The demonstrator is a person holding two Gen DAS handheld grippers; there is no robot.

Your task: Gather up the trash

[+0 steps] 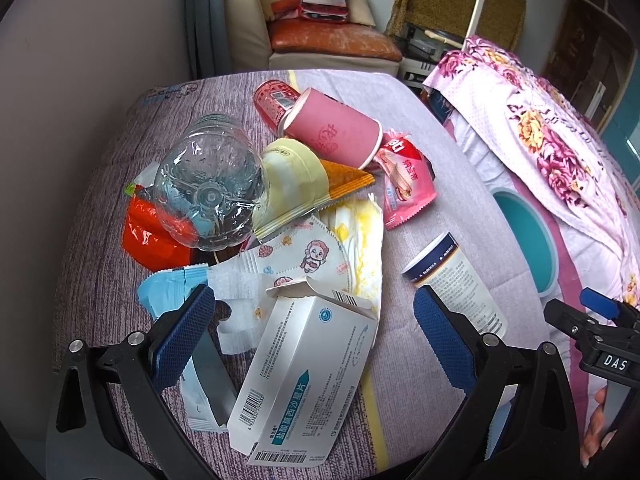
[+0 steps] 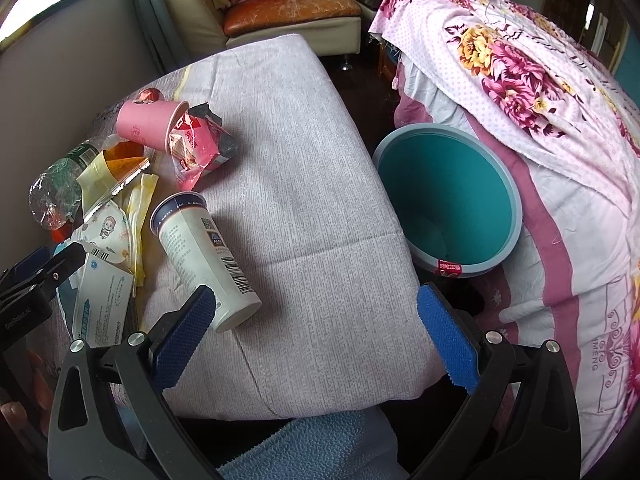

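Left wrist view: my left gripper [image 1: 314, 334] is spread wide and grasps nothing; a white medicine box [image 1: 304, 376] lies between its fingers, the clear bottle [image 1: 208, 184] and pink cup [image 1: 334, 128] ahead, the white canister [image 1: 456, 280] just beyond the right finger.

Right wrist view: my right gripper [image 2: 316, 334] is likewise wide open and empty; the canister [image 2: 206, 254] lies touching or just beside its left finger, the teal bin [image 2: 448, 204] ahead-right off the table [image 2: 312, 200].

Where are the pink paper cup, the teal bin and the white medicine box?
pink paper cup [image 1: 334, 130], left wrist view, its side wall
teal bin [image 2: 448, 184], right wrist view, inner wall
white medicine box [image 1: 304, 372], left wrist view, its printed face
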